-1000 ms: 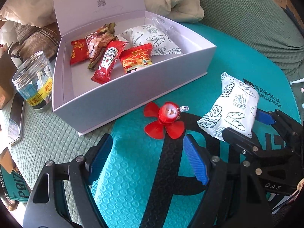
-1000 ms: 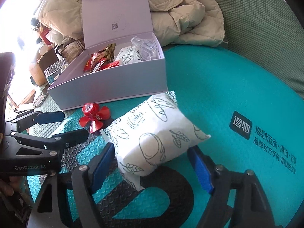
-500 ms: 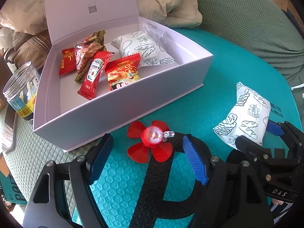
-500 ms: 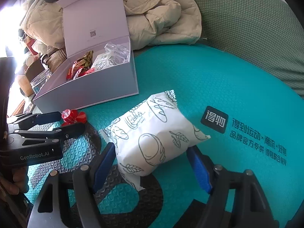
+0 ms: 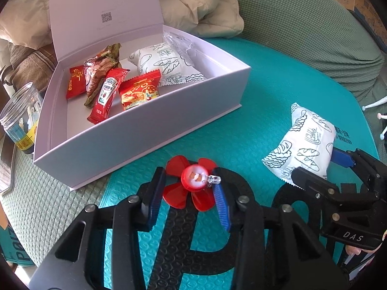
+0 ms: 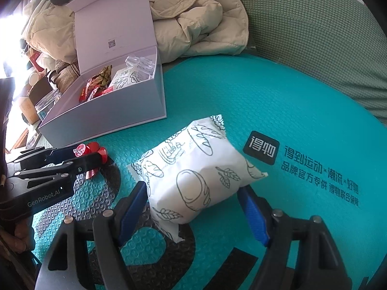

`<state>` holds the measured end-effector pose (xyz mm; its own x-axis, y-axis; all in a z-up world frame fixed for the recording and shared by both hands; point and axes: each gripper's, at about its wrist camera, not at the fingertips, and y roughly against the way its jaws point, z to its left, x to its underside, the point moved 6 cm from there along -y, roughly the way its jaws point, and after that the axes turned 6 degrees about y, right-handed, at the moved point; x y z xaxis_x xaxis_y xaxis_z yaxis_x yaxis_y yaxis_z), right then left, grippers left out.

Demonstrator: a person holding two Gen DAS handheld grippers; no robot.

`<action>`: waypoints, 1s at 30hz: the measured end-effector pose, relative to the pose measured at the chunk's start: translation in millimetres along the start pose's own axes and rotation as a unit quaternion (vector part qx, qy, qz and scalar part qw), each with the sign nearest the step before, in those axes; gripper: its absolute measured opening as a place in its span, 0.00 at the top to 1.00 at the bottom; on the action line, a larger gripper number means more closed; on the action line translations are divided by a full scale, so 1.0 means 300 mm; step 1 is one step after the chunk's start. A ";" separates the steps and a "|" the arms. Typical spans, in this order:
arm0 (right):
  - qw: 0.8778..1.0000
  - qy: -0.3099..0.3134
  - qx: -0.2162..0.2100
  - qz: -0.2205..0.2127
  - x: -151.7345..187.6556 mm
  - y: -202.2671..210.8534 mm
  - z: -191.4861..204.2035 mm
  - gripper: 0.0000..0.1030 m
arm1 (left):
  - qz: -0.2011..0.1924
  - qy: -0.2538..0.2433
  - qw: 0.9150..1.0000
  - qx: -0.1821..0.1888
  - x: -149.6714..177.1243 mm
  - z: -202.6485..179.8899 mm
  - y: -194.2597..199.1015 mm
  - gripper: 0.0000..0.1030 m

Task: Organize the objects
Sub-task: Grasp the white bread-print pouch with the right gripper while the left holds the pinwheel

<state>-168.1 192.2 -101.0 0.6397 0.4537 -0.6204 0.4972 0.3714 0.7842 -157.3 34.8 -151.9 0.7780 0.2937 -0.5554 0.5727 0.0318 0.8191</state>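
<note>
A small red propeller toy (image 5: pixel 191 188) lies on the teal mat just in front of the open white box (image 5: pixel 150 130). My left gripper (image 5: pixel 187 195) has its blue pads on either side of the toy, closed in on it; it shows in the right wrist view too (image 6: pixel 89 155). My right gripper (image 6: pixel 193 207) is shut on a white bread packet (image 6: pixel 193 171) with line drawings, also visible in the left wrist view (image 5: pixel 304 142). The box holds several snack packets, a ketchup sachet (image 5: pixel 106 94) and another white bread packet (image 5: pixel 167 65).
The box lid (image 5: pixel 104 7) stands upright at the back. A clear plastic jar (image 5: pixel 19 118) stands left of the box. A beige padded jacket (image 6: pixel 193 19) lies behind it. Green fabric (image 5: pixel 302 21) surrounds the teal mat (image 6: pixel 266 101).
My left gripper has moved forward around the red toy and its jaws have narrowed onto it. My right gripper keeps hold of the bread packet and has shifted slightly right.
</note>
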 end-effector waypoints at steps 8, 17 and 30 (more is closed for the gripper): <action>1.000 0.011 -0.003 0.006 0.040 0.044 0.017 0.33 | 0.019 0.005 1.000 0.010 0.061 -0.013 0.037 0.64; 0.999 0.031 -0.023 0.011 0.104 0.100 0.069 0.34 | 0.032 0.008 0.999 0.012 0.137 -0.012 0.098 0.64; 0.996 0.058 -0.069 0.028 0.212 0.164 0.163 0.28 | 0.052 0.019 0.998 0.016 0.245 0.016 0.172 0.63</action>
<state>-74.2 199.8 -101.2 0.5880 0.5639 -0.5798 0.3720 0.4480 0.8130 -69.3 53.6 -151.1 0.8233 0.3304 -0.4616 0.4982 -0.0309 0.8665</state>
